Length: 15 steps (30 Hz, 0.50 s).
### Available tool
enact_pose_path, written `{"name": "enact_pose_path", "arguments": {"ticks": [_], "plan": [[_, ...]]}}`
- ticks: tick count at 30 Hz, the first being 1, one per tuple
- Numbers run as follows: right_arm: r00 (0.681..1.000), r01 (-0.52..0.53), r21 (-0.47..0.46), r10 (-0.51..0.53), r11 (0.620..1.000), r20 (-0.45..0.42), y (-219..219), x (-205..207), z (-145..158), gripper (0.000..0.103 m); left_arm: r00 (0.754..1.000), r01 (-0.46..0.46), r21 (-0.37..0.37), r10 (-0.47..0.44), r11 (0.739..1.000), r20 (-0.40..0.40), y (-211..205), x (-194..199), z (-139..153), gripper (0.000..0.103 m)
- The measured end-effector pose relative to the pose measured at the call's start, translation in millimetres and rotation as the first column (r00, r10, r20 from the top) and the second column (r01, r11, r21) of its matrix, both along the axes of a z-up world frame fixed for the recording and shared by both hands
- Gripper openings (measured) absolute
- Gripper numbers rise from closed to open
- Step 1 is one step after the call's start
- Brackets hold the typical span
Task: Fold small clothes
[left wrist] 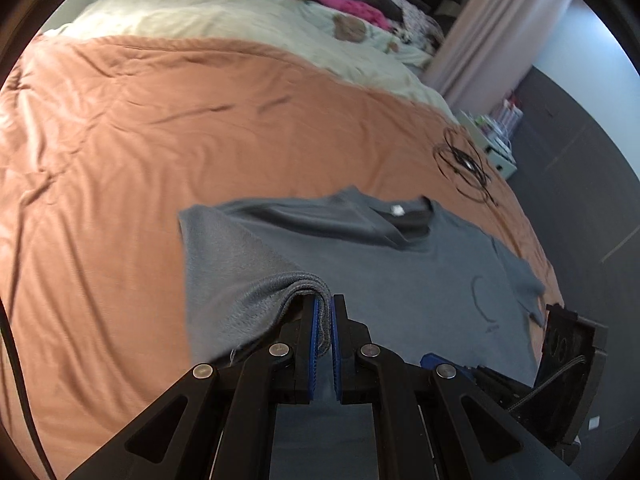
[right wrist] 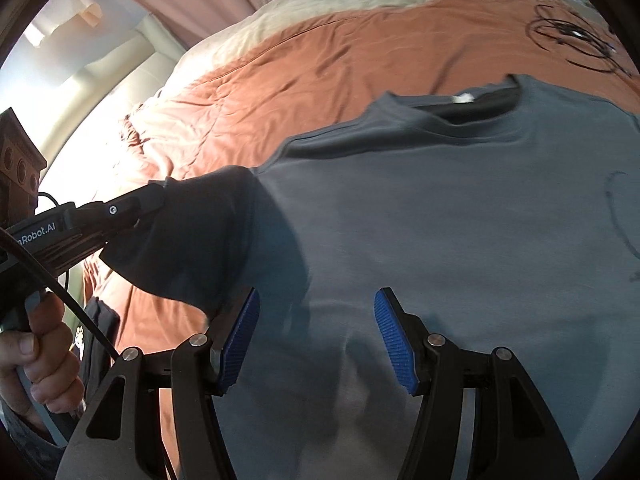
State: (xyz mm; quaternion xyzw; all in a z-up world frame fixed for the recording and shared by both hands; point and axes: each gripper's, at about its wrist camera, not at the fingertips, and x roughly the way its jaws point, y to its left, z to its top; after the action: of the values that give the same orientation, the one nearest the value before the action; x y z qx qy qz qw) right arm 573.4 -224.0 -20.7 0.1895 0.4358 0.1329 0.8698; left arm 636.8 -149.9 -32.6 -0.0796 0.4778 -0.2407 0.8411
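Grey T-shirt [left wrist: 400, 276] lies spread front-up on the orange duvet [left wrist: 120, 160] of a bed, its neckline pointing away from the cameras. Nearest the left wrist camera, the left gripper [left wrist: 324, 312] is pressed together on the shirt's left edge, a fold of grey cloth draped over its blue pads [left wrist: 315, 344], and that side is lifted off the duvet. In the right wrist view, the right gripper [right wrist: 316, 336] hangs over the shirt's lower body with its jaws spread, nothing pinched between them. A hand [right wrist: 36, 364] grips the left tool's handle at that view's left edge. Farther off, a coiled black cable [left wrist: 464, 168] lies on the duvet beyond the collar, then a cream blanket [left wrist: 240, 20].
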Motion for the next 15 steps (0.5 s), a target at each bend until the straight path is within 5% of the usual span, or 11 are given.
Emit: {"name": "enact_pose_path", "arguments": {"ticks": [4, 8, 15], "plan": [[1.000, 0.025, -0.001, -0.025, 1.000, -0.008, -15, -18, 4, 0.058, 0.996, 0.070, -0.002, -0.070, 0.998, -0.055, -26, -3, -10, 0.010], [1.000, 0.029, -0.010, -0.029, 1.000, -0.007, -22, -27, 8, 0.069, 0.996, 0.073, 0.022, -0.072, 0.997, -0.045, -26, -11, -6, 0.047], [1.000, -0.016, -0.061, 0.016, 0.998, 0.000, -1, -17, 11, 0.069, 0.999, -0.034, 0.088, 0.037, 0.996, -0.035, 18, -18, -11, 0.048]]}}
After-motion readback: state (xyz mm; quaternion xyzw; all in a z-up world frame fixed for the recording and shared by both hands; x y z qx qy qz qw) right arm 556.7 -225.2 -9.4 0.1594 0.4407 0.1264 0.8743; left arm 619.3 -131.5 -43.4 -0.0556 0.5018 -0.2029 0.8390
